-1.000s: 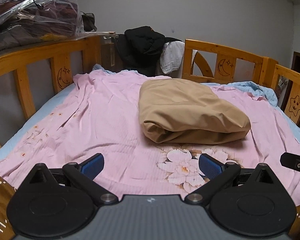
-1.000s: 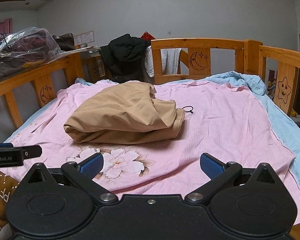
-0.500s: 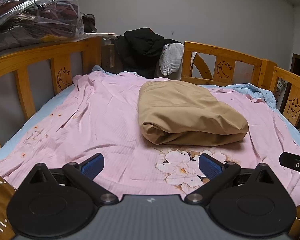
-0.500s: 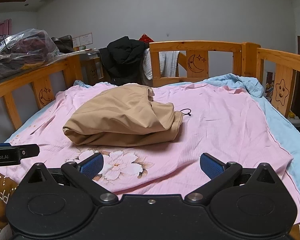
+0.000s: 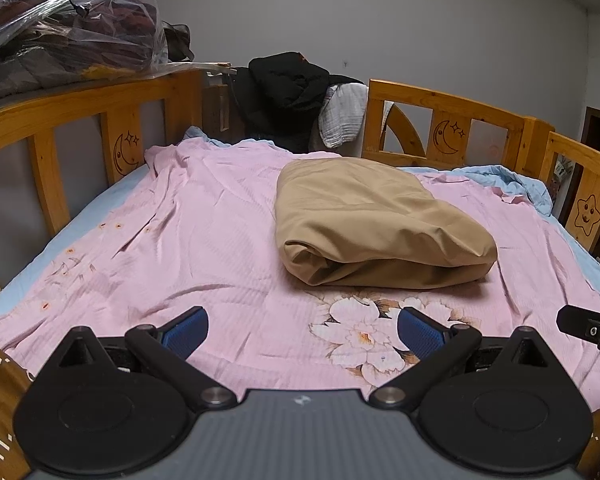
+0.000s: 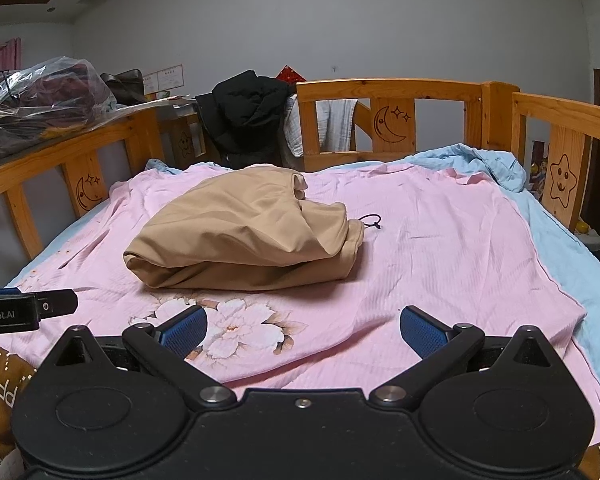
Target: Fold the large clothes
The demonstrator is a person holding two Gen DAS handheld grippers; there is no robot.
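Now | clear bag (image 5: 72,28): dark clothes inside | tan garment (image 5: 376,220) folded (on bed) | both hand-held grippers wide, holding nothing

Wooden bed (image 5: 452,104): pink sheet (image 5: 204,240), folded tan garment (image 5: 372,220) atop.

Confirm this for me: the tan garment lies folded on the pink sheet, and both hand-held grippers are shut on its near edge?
Not quite. The tan garment does lie folded on the pink sheet, but both wrist views show the left hand-held gripper and right hand-held gripper open, short of the garment and holding nothing.
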